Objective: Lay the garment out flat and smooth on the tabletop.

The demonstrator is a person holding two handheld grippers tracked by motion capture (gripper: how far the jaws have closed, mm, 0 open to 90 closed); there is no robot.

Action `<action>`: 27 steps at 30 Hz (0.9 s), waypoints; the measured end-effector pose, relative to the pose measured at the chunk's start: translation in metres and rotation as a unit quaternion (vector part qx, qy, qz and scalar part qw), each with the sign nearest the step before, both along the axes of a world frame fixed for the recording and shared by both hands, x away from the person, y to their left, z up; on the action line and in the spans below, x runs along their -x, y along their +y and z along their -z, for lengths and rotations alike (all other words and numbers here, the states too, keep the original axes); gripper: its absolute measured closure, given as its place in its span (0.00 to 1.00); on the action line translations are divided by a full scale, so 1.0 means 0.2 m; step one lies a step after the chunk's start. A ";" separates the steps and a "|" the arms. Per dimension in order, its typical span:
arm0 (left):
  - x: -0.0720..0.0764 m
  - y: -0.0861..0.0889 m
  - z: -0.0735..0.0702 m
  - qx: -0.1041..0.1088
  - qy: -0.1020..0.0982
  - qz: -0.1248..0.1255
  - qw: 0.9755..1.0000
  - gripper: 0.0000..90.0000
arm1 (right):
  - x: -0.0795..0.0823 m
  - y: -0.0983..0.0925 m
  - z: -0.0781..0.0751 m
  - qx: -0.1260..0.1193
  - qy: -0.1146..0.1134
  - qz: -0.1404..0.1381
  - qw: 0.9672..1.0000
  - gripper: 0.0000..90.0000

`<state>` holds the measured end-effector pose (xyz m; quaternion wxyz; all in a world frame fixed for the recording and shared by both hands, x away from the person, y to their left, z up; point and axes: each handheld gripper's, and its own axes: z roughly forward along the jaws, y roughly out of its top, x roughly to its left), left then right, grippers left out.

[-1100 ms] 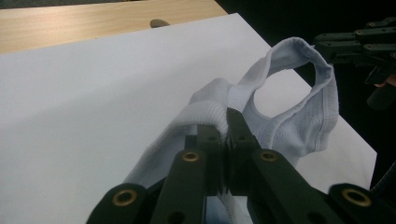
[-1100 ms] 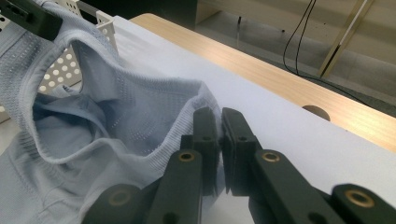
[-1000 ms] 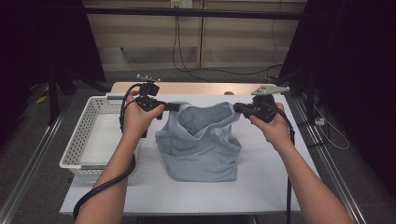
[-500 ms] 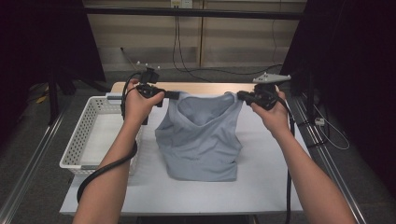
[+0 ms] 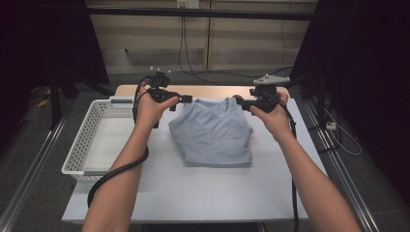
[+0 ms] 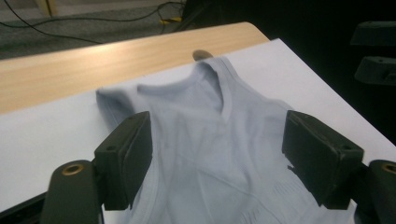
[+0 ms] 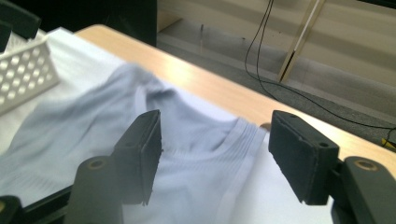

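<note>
A pale blue sleeveless top (image 5: pixel 212 133) lies folded on the white table sheet (image 5: pixel 193 188), its neckline toward the far edge. My left gripper (image 5: pixel 187 99) hovers at the top's left shoulder. Its jaws have just been opening and stand apart, with the cloth (image 6: pixel 210 140) lying beneath them, not pinched. At the right shoulder is my right gripper (image 5: pixel 240 102); its jaws have also just been opening and stand apart over the strap (image 7: pixel 233 144). Neither pad presses on the fabric.
A white perforated basket (image 5: pixel 82 145) stands at the table's left side. A strip of bare wood tabletop (image 5: pixel 203 90) runs along the far edge behind the garment. Cables (image 5: pixel 116 171) trail from both grippers toward the near edge. Dark frame posts flank the table.
Both hands carried the top's shoulders toward the far edge and laid them flat. Both grippers, shut on the cloth before, now stand open and the garment rests on the sheet.
</note>
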<state>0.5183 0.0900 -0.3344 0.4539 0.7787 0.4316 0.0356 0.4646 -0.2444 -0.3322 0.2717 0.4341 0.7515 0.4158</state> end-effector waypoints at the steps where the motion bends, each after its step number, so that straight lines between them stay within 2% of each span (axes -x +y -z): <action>1: 0.02 0.00 0.01 -0.003 0.001 0.000 1.000 0.25 | 0.02 0.00 0.02 0.003 0.001 -0.004 1.000 0.37; 3: 0.05 0.01 0.04 -0.004 0.010 0.006 1.000 0.24 | 0.06 0.00 0.04 -0.004 0.011 -0.011 1.000 0.34; 12: 0.18 -0.02 0.13 -0.007 0.014 0.028 0.999 0.21 | 0.22 -0.01 0.14 -0.023 0.019 -0.027 0.999 0.27; 16: 0.23 -0.04 0.17 -0.007 0.008 0.036 0.999 0.20 | 0.28 -0.02 0.20 -0.027 0.023 -0.034 0.999 0.25; 20: 0.29 -0.05 0.21 -0.025 0.002 0.047 0.999 0.19 | 0.33 -0.03 0.25 -0.031 0.028 -0.035 0.999 0.22; 24: 0.34 -0.06 0.26 -0.024 0.000 0.051 0.998 0.17 | 0.39 -0.03 0.32 -0.028 0.037 -0.042 0.998 0.20; 27: 0.38 -0.06 0.30 -0.039 -0.007 0.055 0.998 0.16 | 0.44 -0.03 0.38 -0.032 0.044 -0.047 0.997 0.19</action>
